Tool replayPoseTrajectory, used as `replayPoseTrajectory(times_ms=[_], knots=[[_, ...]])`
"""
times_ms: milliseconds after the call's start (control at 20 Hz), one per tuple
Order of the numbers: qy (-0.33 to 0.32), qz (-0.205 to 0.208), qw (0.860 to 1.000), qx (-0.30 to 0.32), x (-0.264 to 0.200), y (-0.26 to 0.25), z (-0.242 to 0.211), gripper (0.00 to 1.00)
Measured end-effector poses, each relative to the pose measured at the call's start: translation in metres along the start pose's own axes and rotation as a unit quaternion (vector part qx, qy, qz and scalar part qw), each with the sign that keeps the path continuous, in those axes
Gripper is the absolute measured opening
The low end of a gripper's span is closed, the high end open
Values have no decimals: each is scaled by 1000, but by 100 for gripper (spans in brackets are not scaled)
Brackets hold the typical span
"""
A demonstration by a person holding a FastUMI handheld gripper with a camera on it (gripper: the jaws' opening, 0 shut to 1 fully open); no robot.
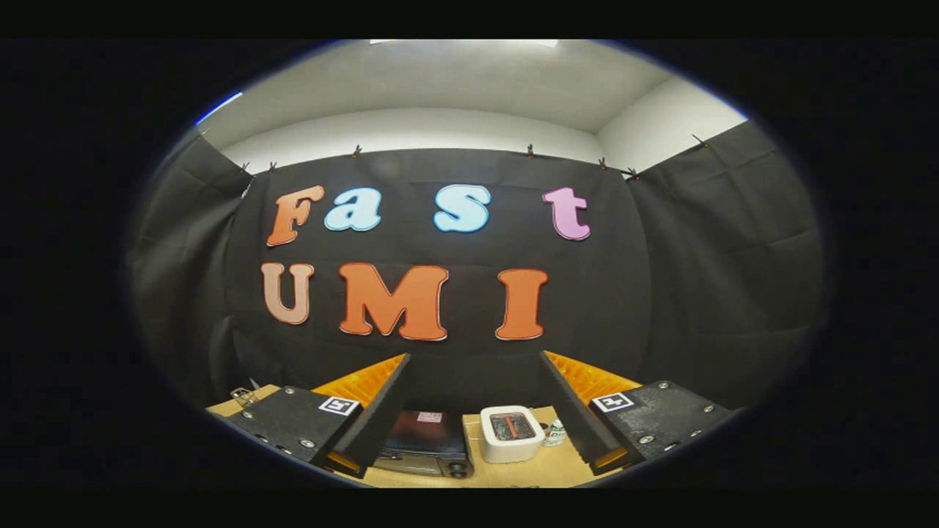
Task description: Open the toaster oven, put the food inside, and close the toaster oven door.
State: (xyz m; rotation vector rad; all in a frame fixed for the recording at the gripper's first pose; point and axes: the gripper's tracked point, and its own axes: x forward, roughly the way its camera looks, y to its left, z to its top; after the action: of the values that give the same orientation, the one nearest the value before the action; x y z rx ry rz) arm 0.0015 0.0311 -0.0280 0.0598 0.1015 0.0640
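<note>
Toaster oven low between the jaws, door not yet reached

Toaster oven (425,440) sits on the desk (513,473) below and ahead of my gripper (477,411), showing in the gap between the two fingers and nearer the left one. I see mostly its dark top and, lower down, a bit of its front with a knob; whether the door is open I cannot tell from this high angle, though I judge it closed. Just to its right stands a small white toaster (512,433) with slots in its top, and beyond that a small bottle (556,434) beside the right finger. The jaws are spread wide and hold nothing. I cannot make out the food from here.

My read is that the task is at its start. The oven lies downward and slightly left of the jaws' midline, its long side running across my view, so I expect to drop and tilt down toward its front.
</note>
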Motion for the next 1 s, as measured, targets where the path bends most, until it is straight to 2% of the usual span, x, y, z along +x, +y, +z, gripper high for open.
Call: replayPoseTrajectory(times_ms=[250, 500, 850, 1000], knots=[[40, 14, 999, 0, 5, 18, -37, 99], [105, 47, 993, 8, 10, 59, -100, 99], [209, 86, 974, -6, 21, 122, -210, 100], [237, 92, 967, -14, 25, 140, -241, 100]])
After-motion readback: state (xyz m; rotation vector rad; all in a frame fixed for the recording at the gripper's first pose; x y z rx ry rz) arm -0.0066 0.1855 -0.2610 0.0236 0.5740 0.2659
